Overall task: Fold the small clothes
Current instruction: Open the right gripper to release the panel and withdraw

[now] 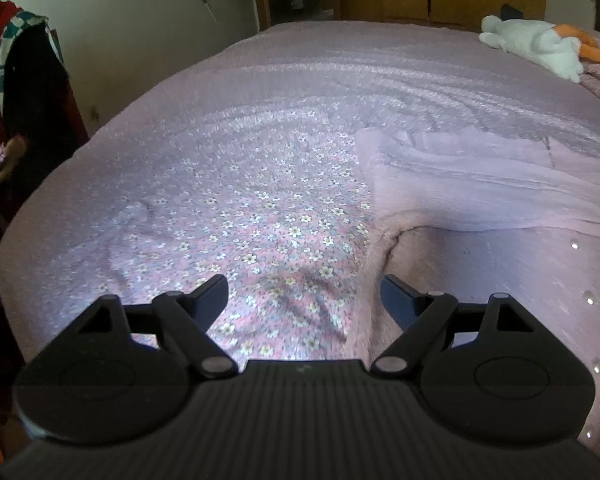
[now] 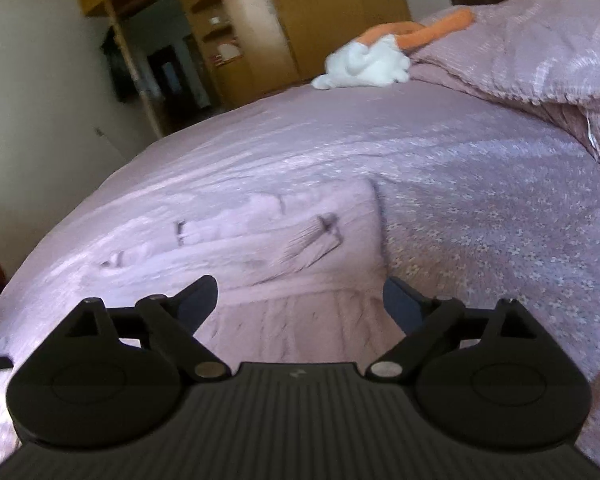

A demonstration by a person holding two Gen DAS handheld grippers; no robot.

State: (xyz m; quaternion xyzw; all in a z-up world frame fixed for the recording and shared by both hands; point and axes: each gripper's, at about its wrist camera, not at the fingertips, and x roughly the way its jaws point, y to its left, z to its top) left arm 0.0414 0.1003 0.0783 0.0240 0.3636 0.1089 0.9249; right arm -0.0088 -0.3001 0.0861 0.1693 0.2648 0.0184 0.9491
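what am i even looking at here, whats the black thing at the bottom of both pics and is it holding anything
The black thing is a handheld two-finger gripper; a person carries one in each hand. Each picture comes from a fisheye camera mounted on a gripper, looking forward between its fingers. The first is the left gripper, the second the right gripper. Both stand open and hold nothing. Below them is a bed with a pinkish cover. On it lie a flowered cloth and a plain pink garment, the small clothes to fold. Farther off is a white and orange plush toy. A person stands at the left edge.
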